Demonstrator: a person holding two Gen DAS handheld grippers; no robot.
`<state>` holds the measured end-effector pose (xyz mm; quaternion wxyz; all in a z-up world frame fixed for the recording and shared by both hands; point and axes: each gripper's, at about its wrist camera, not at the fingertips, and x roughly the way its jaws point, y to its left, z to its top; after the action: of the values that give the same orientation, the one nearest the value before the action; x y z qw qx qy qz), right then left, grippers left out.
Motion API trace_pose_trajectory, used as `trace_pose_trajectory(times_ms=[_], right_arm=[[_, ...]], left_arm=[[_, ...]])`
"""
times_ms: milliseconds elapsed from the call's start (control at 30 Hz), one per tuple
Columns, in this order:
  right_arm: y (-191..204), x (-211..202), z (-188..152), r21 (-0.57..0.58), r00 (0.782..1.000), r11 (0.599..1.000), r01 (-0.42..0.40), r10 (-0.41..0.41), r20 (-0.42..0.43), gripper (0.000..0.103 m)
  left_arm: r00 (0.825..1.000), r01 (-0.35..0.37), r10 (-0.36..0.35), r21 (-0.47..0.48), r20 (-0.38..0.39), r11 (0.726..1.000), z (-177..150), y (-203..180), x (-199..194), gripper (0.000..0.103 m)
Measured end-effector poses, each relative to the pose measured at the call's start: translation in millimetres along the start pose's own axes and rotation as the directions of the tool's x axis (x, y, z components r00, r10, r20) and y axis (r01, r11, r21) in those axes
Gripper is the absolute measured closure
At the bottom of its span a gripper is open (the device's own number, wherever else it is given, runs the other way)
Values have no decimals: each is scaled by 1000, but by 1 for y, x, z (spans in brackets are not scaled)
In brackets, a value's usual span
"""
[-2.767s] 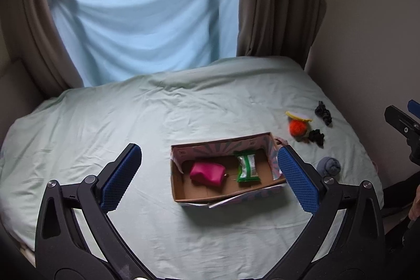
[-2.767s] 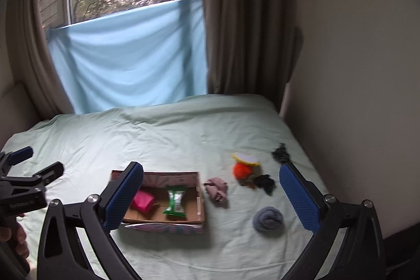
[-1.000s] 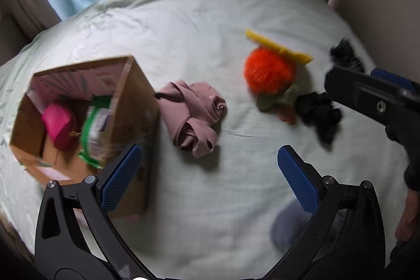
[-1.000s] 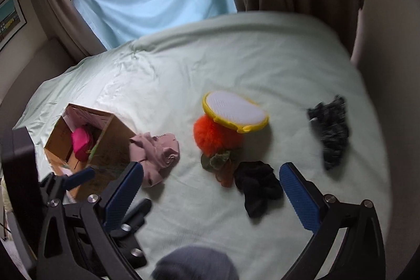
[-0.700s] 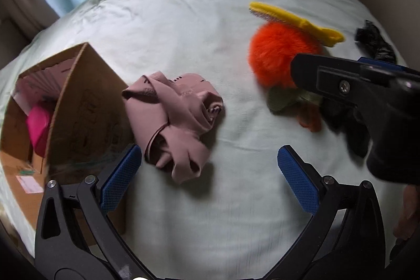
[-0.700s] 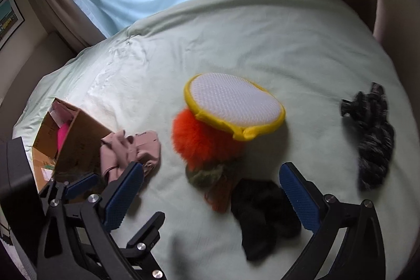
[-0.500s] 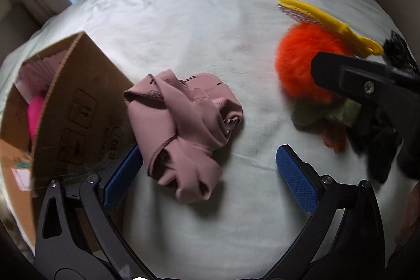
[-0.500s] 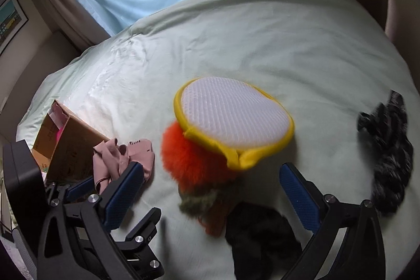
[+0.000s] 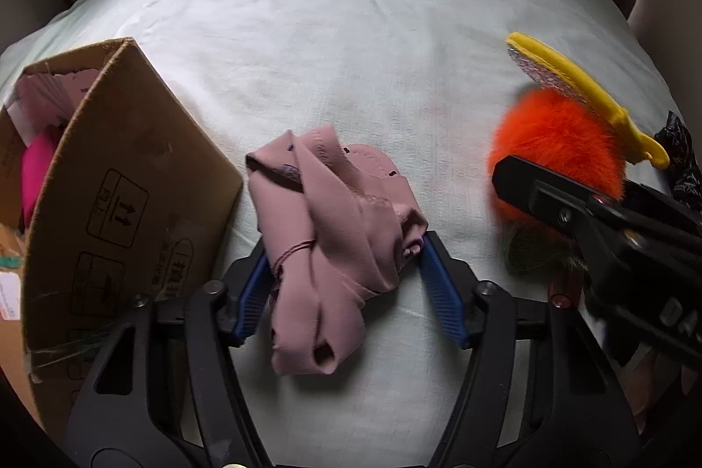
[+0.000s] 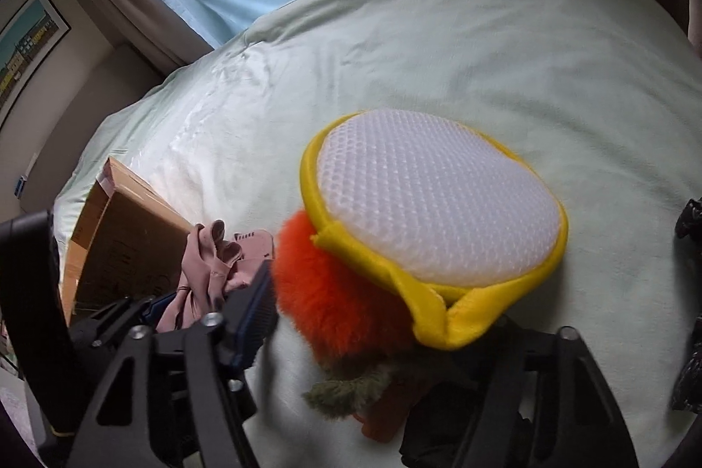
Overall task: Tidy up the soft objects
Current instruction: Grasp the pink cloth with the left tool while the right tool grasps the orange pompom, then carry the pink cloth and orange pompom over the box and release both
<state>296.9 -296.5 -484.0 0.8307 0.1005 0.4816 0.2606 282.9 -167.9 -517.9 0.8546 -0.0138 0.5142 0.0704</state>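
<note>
A crumpled pink cloth lies on the pale green bed sheet, right of a cardboard box. My left gripper is closing, and its blue pads touch the cloth on both sides. An orange fluffy toy carries a yellow-rimmed white mesh pad on top. My right gripper is closing around that toy. Its left pad rests against the fur, while its right pad is hidden under the yellow rim. In the left wrist view one black finger of the right gripper covers the toy.
The box stands open with a bright pink item inside. A dark patterned scrunchie lies at the bed's right edge. An olive furry piece and a black cloth sit under the right gripper. Curtains and a wall close the far side.
Both grippers came down close to the bed and their jaws swung in from wide open. The left now flanks the pink cloth, the right the orange toy.
</note>
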Motion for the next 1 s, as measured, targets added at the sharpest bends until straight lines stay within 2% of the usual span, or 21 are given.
trace_pose_trajectory(times_ms=[33, 133, 300, 567, 733, 1000], right_arm=[[1, 1, 1, -3, 1000, 1000, 6, -6, -3, 57], [3, 0, 0, -9, 1000, 1000, 22, -22, -11, 67], [10, -13, -3, -31, 999, 998, 45, -46, -3, 67], [26, -46, 1, -34, 997, 997, 73, -72, 37, 68], [44, -84, 10, -31, 993, 995, 93, -91, 71, 68], [91, -159, 31, -49, 978, 985, 166, -158, 139, 68]], left_arm=[[1000, -1, 1, 7, 4, 1000, -1, 0, -2, 51], [1000, 2, -2, 24, 22, 1000, -1, -1, -9, 62], [999, 23, -24, 30, 33, 999, 3, 0, -22, 66], [998, 35, -36, 17, 60, 999, 8, 5, -56, 66], [994, 51, -52, 18, 92, 999, 18, 7, -93, 66], [981, 77, -81, 26, 177, 997, 39, 25, -182, 66]])
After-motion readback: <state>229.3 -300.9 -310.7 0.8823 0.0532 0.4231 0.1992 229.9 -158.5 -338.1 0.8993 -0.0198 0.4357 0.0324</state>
